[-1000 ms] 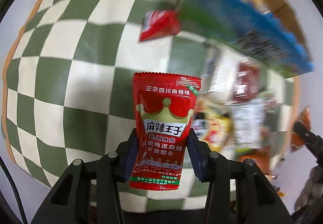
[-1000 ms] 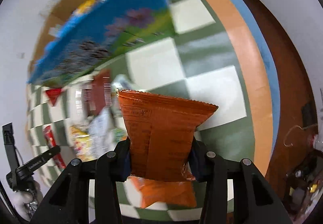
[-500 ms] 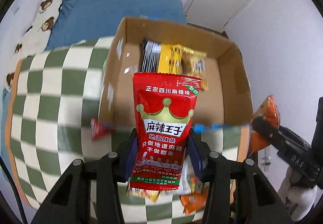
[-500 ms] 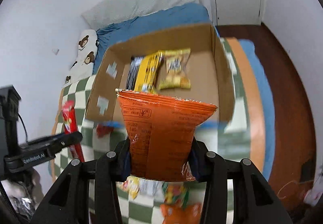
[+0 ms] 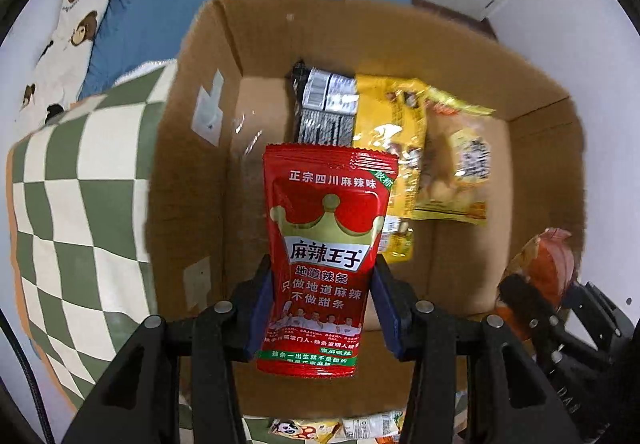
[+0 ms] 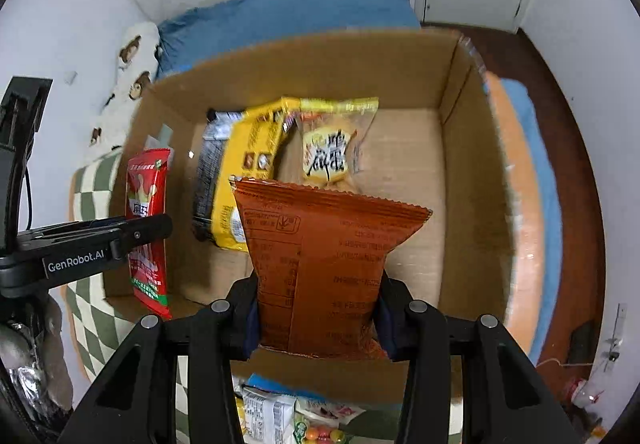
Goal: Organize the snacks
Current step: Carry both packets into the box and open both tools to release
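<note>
1. Step in hand: carrying two snack packets to the cardboard box (image 5: 192, 148), both grippers poised above its open top.
2. Left gripper (image 5: 322, 308) clenched on the red packet (image 5: 328, 264), pinched across its lower half, upper seal free and pointing away from the fingers; hanging over the box floor near the left wall.
3. Right gripper (image 6: 318, 314) clenched on the orange packet (image 6: 320, 264), gripped low on the bag, the wide sealed top flaring above the pads; hanging over the middle of the box, toward the near wall.
4. Already inside, along the far wall: a black-and-silver packet (image 5: 326, 106) at the left, a yellow packet (image 5: 394, 148) overlapping it, a pale yellow bag (image 6: 330, 148) just to the right.
5. Bare floor (image 6: 404, 180) showing in the right half of the box and along the near wall.
6. More loose snacks (image 6: 276, 418) lying on the checked cloth (image 5: 80, 204) outside the near wall, not yet sorted.
7. Judged next: lowering each packet to the floor, red beside the left wall, orange onto the bare right side, then releasing both.
8. Care needed: keeping clear of the box walls, and avoiding a drop onto the stacked packets by the far wall.
</note>
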Demonstrator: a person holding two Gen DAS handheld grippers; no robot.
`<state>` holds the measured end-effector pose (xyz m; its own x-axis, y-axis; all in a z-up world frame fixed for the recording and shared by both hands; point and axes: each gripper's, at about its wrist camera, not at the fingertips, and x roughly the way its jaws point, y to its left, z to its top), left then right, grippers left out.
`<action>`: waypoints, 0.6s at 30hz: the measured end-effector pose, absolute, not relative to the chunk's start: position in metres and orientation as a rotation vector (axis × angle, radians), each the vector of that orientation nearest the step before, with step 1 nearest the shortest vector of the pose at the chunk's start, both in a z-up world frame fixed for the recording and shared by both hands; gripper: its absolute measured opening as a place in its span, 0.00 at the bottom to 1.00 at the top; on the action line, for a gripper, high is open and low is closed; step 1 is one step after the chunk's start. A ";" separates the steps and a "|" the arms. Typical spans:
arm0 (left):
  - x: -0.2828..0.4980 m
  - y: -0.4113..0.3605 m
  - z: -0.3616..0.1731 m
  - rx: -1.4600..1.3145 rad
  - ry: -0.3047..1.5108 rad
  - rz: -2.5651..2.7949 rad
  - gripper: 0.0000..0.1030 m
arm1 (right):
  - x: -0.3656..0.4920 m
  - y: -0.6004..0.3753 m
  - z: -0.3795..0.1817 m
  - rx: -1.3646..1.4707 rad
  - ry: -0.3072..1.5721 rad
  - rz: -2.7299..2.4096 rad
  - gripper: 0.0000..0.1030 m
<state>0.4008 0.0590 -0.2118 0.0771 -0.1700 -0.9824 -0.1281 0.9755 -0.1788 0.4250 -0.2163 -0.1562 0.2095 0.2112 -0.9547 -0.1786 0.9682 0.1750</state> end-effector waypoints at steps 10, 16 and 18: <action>0.396 0.053 -0.244 -0.260 1.550 -0.014 0.53 | 0.434 -0.202 -0.206 -0.078 1.425 0.250 0.50; 0.390 0.055 -0.241 -0.273 1.513 -0.023 0.83 | 0.433 -0.199 -0.218 -0.104 1.462 0.245 0.88; 0.386 0.054 -0.237 -0.253 1.497 -0.018 0.83 | 0.433 -0.202 -0.218 -0.091 1.460 0.241 0.88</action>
